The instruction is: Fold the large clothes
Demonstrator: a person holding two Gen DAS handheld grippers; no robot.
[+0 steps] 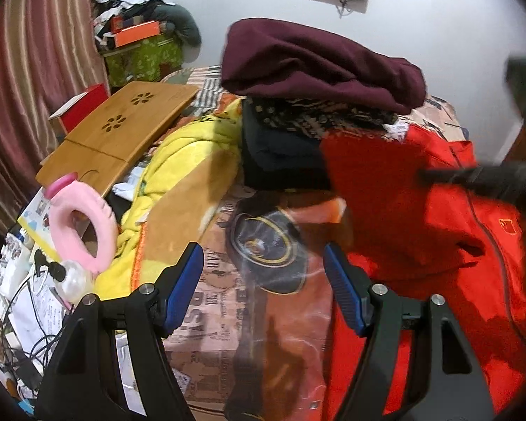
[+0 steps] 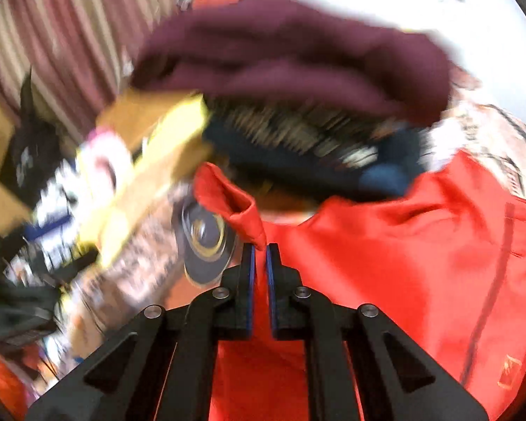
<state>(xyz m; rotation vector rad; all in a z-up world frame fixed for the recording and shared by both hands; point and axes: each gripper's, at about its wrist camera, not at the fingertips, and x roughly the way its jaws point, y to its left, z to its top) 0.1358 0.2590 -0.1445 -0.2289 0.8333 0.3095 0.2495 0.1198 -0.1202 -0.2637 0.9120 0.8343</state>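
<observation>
The red jacket point(image 1: 420, 217) fills the right half of the left wrist frame, spread rumpled on the printed bedsheet point(image 1: 249, 333) — a dark zip runs down its front and one small yellow-on-red flag patch sits at the right edge. In the right wrist view, which is motion-blurred, the same jacket point(image 2: 403, 245) covers the lower right, and one bunched fold of it rises at centre. The right gripper point(image 2: 260, 247) is clenched on that fold, red cloth pinched between its blue pads. The left gripper point(image 1: 263, 256) hangs released over the sheet at lower centre, its two fingers wide apart with nothing between them. Behind the jacket stands one stack of three folded garments point(image 1: 315, 105), a maroon one on top. At the left lie one yellow blanket point(image 1: 182, 182), one bamboo lap tray point(image 1: 122, 129) and one pink ring cushion point(image 1: 84, 221).
</observation>
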